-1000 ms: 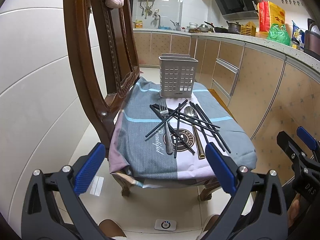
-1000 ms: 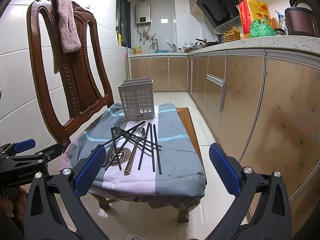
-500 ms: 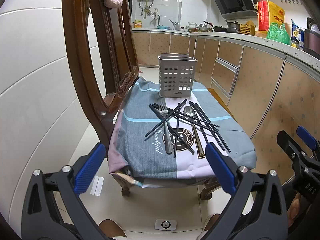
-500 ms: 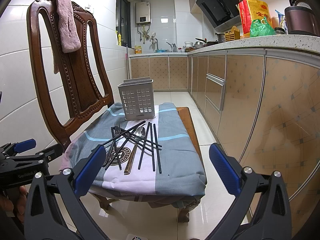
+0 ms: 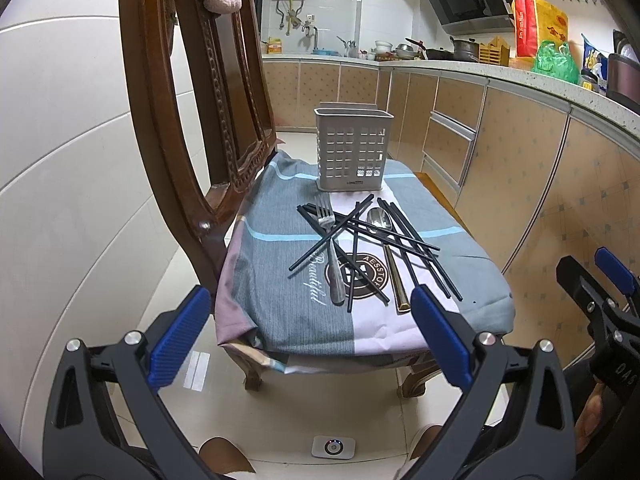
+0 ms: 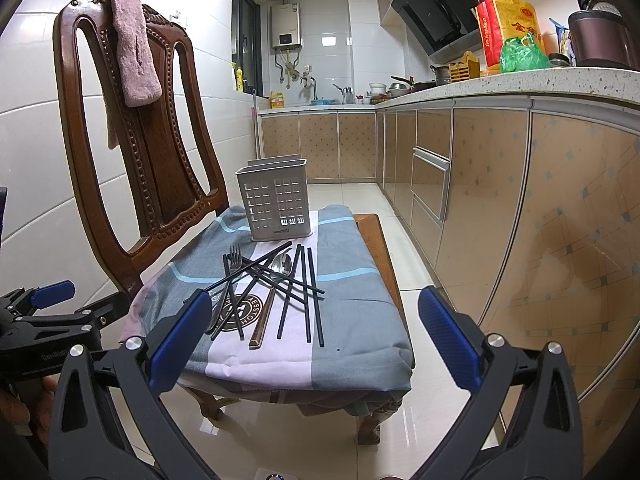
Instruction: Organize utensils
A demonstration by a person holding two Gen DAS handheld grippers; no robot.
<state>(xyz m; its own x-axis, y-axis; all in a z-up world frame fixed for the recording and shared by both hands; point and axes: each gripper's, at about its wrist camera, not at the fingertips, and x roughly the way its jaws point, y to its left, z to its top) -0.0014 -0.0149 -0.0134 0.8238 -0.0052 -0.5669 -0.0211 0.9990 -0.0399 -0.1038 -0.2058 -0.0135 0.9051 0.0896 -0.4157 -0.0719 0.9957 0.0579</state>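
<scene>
Fingers of both the left gripper (image 5: 310, 340) and right gripper (image 6: 314, 338) stand spread wide, holding nothing, short of the cloth-covered chair seat (image 6: 352, 292) where chopsticks (image 5: 420, 248), fork (image 5: 330, 248) and spoon (image 5: 386, 248) lie crossed just before the upright holder (image 5: 352, 150).

- A narrow kitchen is seen, walled in white tiles (image 6: 36, 136) at nine o'clock.
- A glossy cream tiled floor (image 6: 432, 412) is laid throughout.
- Beige cabinets (image 6: 496, 184) under a speckled countertop (image 6: 560, 80) are ranged from twelve to three o'clock.
- A carved wooden chair (image 6: 160, 152) is placed at ten o'clock, a pink towel (image 6: 134, 52) draped over it.
- A water heater (image 6: 285, 26) is mounted at twelve o'clock.
- A black range hood (image 6: 436, 8) is fixed at one o'clock.
</scene>
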